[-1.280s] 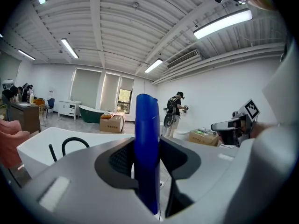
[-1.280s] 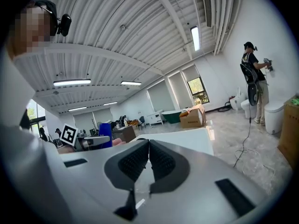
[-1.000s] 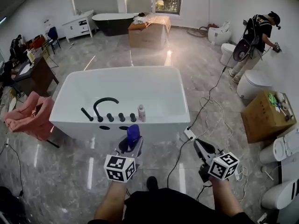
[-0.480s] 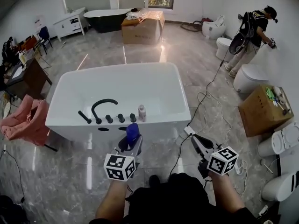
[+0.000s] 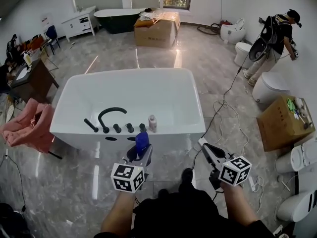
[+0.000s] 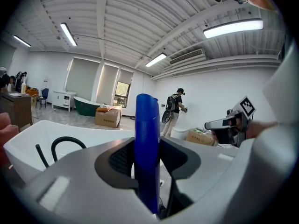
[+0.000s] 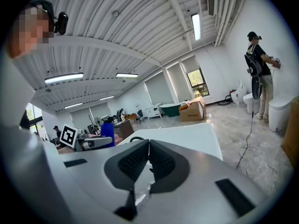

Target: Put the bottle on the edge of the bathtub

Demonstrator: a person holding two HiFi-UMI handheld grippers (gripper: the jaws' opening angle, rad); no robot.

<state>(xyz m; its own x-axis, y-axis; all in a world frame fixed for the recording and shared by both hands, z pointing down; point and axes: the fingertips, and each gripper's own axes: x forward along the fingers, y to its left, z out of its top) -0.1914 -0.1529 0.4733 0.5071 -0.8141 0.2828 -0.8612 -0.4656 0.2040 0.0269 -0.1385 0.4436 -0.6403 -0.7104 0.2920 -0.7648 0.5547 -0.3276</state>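
Note:
A blue bottle (image 5: 142, 142) stands upright in my left gripper (image 5: 140, 152), just short of the white bathtub's near rim (image 5: 168, 133). In the left gripper view the bottle (image 6: 147, 148) fills the gap and both jaws press its sides. On that rim are a black faucet (image 5: 110, 114) with several black knobs and a small pale bottle (image 5: 152, 123). My right gripper (image 5: 204, 148) hangs to the right of the tub's near corner, over the floor. In the right gripper view its jaws (image 7: 148, 147) are shut with nothing between them.
A cable (image 5: 218, 114) and a power strip (image 5: 200, 144) lie on the floor right of the tub. Cardboard boxes (image 5: 281, 122) and toilets (image 5: 267, 87) stand at the right, where a person (image 5: 277, 36) works. A pink cloth (image 5: 27, 125) and a desk (image 5: 32, 76) are at the left.
Both grippers have come closer to the tub's near rim, and the blue bottle stays in the left one. The right gripper has shifted a little left.

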